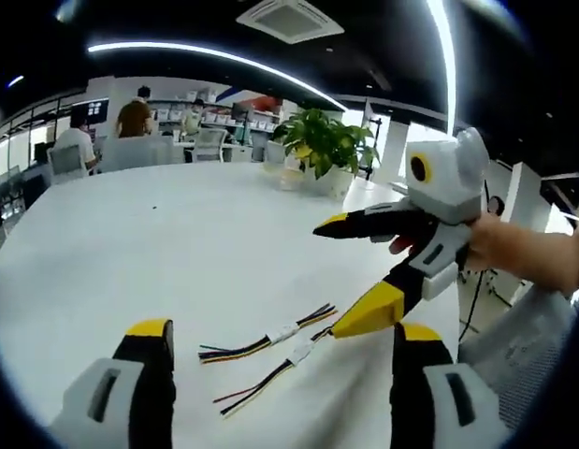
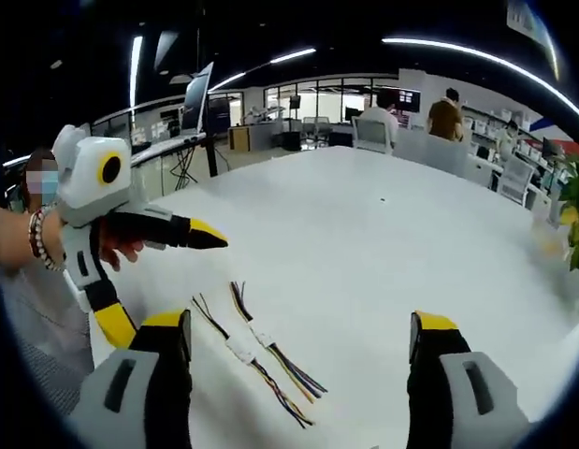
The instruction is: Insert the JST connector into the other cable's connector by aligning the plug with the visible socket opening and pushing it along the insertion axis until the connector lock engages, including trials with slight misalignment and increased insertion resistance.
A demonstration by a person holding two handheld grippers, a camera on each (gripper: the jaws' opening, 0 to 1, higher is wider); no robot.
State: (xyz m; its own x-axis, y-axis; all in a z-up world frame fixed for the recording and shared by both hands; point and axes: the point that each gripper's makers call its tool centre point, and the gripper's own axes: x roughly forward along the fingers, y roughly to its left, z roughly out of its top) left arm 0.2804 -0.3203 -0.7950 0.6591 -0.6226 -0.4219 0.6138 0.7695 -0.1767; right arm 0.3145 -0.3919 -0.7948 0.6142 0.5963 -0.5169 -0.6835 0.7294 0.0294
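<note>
Both black two-jaw grippers with yellow tips stand released, jaws spread wide and grasping nothing. Ahead of the left gripper (image 1: 282,341), between its jaws, two short multicoloured wire cables with white JST connectors lie side by side on the white table (image 1: 158,253): the upper cable (image 1: 270,338) and the lower cable (image 1: 275,372). The right gripper (image 1: 373,271), held in a person's hand (image 1: 495,245), comes in from the right, its lower jaw tip just beside the cables' near ends. In the right gripper view the same two cables (image 2: 256,351) lie just inside that gripper's (image 2: 300,327) left jaw, with the left gripper (image 2: 153,281) beyond them. The connectors appear unmated, though they are too small to tell plug from socket.

Risk: a grasp on the loose wires instead of the housing lets the plug tilt, so a push off the insertion axis may jam before the lock engages; the light cables may also slide on the smooth table.

No containers hold the parts; a potted green plant (image 1: 325,145) stands well beyond the tools
</note>
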